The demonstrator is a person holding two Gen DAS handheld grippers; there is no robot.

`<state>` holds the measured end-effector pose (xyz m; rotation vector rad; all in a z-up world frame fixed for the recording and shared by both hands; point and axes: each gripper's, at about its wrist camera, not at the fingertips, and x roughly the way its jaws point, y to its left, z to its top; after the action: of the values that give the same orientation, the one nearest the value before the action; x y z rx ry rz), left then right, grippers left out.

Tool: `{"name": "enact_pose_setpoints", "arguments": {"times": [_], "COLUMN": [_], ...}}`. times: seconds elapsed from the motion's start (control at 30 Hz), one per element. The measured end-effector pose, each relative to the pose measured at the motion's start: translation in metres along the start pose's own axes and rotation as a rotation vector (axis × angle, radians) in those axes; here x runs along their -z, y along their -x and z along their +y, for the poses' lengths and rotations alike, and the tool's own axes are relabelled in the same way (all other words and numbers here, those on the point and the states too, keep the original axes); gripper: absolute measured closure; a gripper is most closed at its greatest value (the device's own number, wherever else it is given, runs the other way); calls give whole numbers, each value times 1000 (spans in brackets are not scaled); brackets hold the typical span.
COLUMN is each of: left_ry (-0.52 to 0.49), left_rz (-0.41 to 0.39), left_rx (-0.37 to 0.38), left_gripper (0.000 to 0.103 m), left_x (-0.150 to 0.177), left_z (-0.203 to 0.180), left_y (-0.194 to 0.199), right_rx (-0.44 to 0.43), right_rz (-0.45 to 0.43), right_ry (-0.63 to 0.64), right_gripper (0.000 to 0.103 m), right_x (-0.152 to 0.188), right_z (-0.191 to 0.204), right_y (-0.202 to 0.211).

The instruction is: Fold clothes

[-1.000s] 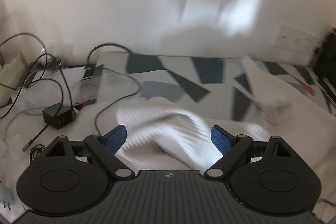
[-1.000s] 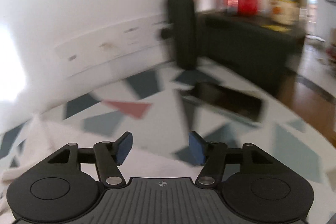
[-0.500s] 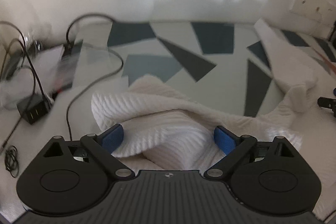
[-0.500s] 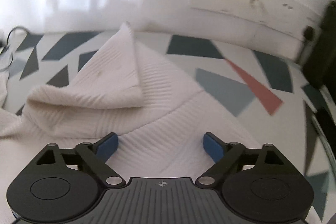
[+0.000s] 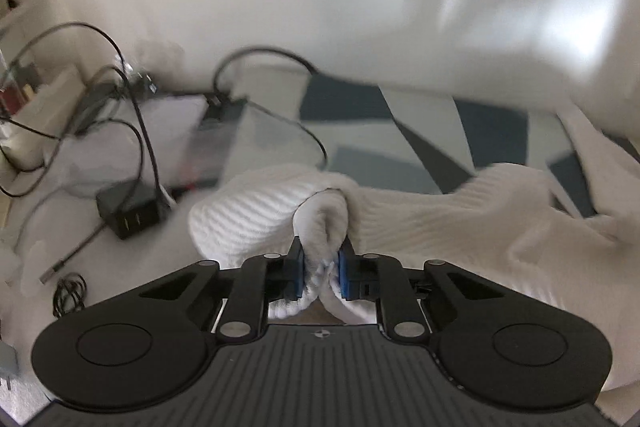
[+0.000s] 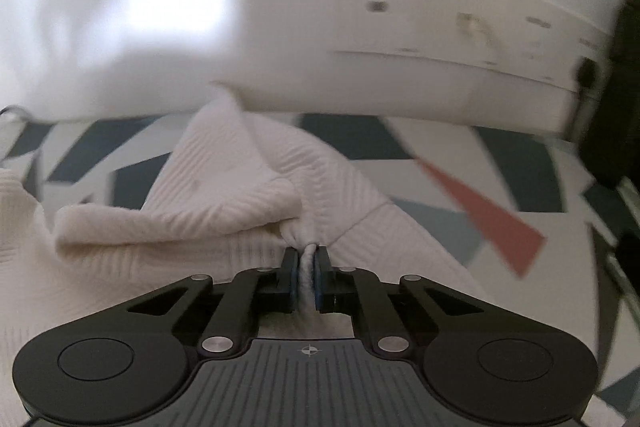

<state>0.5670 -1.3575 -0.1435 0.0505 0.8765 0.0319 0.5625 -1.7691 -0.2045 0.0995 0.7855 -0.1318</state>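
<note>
While the white ribbed sweater lies rumpled across the patterned worktop, both tools are clenched on it. The left tool pinches a thick bunched fold between its blue pads, near a black charger and tangled cables at the left. The right tool grips a thin ridge of the sweater, with a folded sleeve just left of it and a red triangle of the pattern to the right.
</note>
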Motion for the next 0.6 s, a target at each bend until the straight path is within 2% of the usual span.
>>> {"name": "enact_pose_setpoints", "arguments": {"times": [0.07,0.17,0.27,0.4,0.6], "left_ry": [-1,6,-35,-112,-124], "left_rz": [-10,-10,-28,-72,-144], "left_rx": [-9,15,28,15,-18], "left_gripper": [87,87,87,87,88], "left_x": [-6,-15,-28,-45,-84], "left_z": [-6,-16,-33,-57,-75], "left_y": [-5,-16,-25,-37,-61], "right_rx": [43,102,156,218,289], "right_rz": [-12,-25,-48,-73,-91], "right_ry": [-47,-102,-126,-157,-169], "right_gripper": [96,96,96,96,96], "right_x": [-4,-9,-8,-14,-26], "right_z": [-17,-38,-52,-60,-56], "right_y": [-3,-6,-7,-20,-38]}}
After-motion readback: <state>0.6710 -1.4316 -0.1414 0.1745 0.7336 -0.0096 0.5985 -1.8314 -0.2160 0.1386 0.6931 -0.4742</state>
